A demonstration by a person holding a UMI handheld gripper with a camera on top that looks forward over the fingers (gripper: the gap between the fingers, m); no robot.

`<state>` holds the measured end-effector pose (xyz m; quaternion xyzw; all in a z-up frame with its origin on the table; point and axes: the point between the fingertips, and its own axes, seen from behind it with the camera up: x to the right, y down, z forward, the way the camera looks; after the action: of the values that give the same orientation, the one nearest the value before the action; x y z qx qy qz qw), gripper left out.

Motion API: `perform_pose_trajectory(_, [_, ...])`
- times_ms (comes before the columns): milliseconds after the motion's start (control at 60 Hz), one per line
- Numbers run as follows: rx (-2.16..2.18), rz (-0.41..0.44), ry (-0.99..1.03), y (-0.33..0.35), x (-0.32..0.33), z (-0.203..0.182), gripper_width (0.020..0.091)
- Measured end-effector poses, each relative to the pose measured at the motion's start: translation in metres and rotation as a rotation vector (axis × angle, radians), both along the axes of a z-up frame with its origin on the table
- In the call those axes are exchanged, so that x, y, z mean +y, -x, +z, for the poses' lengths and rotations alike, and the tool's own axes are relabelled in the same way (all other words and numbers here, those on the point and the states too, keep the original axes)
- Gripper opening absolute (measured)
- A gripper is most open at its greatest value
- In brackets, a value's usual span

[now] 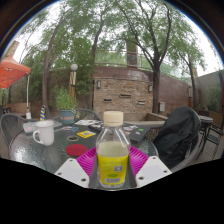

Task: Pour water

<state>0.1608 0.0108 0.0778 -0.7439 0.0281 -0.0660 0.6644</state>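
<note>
Outdoor patio. We note a glass table (40, 150) with chairs around it: a grey chair (10, 127) at one side, a dark jacket (180, 135) draped over another. A red disc (76, 150) and a yellow card (86, 133) lie on the glass. Beyond, we see a stone wall (125, 92), a red umbrella (12, 72) and trees (150, 30).

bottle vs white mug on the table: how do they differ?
The bottle is tall, clear, white-capped, with yellowish liquid and a yellow label; the white mug is squat, opaque, with a handle and no lid. The bottle stands between the gripper fingers; the mug sits beyond, off to one side. Both stand upright on the table.
</note>
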Motion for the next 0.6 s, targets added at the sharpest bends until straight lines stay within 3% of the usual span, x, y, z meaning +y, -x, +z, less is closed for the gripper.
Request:
perform_pose_trajectory(233, [-0.013,0.037,-0.023,0.053,0.033,-0.001,0.0343])
perform_pose_trajectory(400, [-0.215,0.005,-0.079,0.062,0.064,0.074,0.0342])
perform_pose_trajectory(500, [-0.549,-0.004,-0.098,0.093,0.112,0.134,0.034])
perform_pose_trajectory(600, [-0.979,0.019,-0.085,0.141,0.155,0.162,0.0339])
